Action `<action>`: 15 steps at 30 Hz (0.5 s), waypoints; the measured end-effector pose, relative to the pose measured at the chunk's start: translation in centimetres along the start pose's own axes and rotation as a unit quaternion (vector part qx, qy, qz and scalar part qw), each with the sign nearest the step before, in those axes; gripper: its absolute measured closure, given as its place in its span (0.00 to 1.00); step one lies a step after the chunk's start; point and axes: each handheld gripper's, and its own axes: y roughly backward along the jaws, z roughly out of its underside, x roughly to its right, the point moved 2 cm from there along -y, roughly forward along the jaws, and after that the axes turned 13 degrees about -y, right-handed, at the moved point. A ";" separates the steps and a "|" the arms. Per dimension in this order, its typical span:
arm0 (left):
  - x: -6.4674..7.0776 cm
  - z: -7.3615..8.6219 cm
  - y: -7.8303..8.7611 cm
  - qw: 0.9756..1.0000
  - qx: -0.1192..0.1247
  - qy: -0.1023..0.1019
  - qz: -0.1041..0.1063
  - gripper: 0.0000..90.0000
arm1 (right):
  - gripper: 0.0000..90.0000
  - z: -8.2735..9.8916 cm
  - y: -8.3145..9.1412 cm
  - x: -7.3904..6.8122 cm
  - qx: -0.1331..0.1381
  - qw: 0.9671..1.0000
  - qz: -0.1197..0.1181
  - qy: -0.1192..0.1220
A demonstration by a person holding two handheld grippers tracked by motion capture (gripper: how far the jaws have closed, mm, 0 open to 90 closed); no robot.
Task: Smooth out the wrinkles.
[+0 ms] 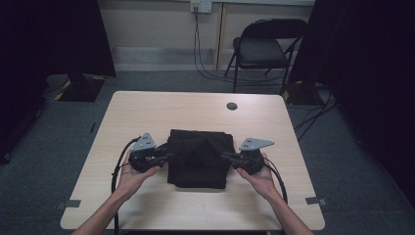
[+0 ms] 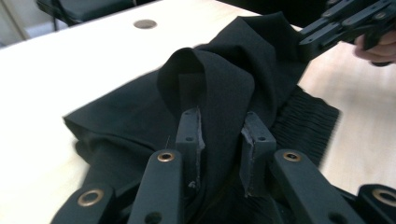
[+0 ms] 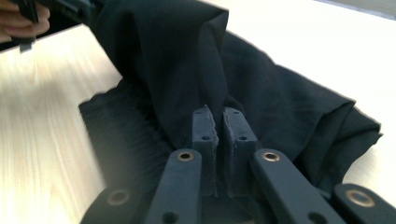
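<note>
Item: black garment [image 1: 198, 157], folded, on surface [image 1: 195, 110] centre. Left tool [image 2: 219, 140] at its left edge, pads parted around a fold; right tool [image 3: 219, 135] clamped on cloth opposite. Risk: left fold slipping free, fold skewing.

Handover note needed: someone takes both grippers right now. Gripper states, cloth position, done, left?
Left gripper: jaws apart, a fold of the black cloth between them, grip looks loose.
Right gripper: jaws nearly together, pinching a cloth fold.
Cloth: bunched mid-table, part folded, each side edge lifted by a gripper.
Done: rough fold, both edges picked up.
Left: probably lay the edges down, release, and square up the fold.
</note>
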 end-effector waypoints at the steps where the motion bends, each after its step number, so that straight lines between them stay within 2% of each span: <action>1: 0.2 0.1 0.1 1.000 -0.002 -0.005 -0.004 0.80 | 0.90 0.2 0.0 -0.1 -0.004 1.000 -0.001 0.003; 3: 0.4 0.1 0.2 1.000 -0.005 -0.003 0.000 0.78 | 0.87 0.5 0.2 -0.4 -0.014 1.000 -0.001 0.008; 6: 1.0 0.0 0.6 1.000 -0.008 -0.011 0.004 0.72 | 0.77 0.9 0.6 -0.9 -0.017 1.000 0.005 0.014; 8: 1.2 0.1 1.1 1.000 -0.010 -0.014 -0.001 0.69 | 0.70 1.1 1.1 -1.3 -0.017 1.000 0.001 0.016; 11: 1.2 -0.1 2.1 1.000 0.000 -0.012 -0.008 0.59 | 0.63 0.9 1.9 -1.7 -0.013 1.000 0.000 0.017; 14: 0.8 -0.8 2.5 1.000 0.017 -0.007 -0.015 0.57 | 0.63 0.1 2.3 -1.9 0.001 1.000 -0.006 0.013; 15: 0.5 -1.0 2.3 1.000 0.017 -0.005 -0.014 0.58 | 0.68 -0.3 2.1 -2.0 0.005 1.000 -0.006 0.015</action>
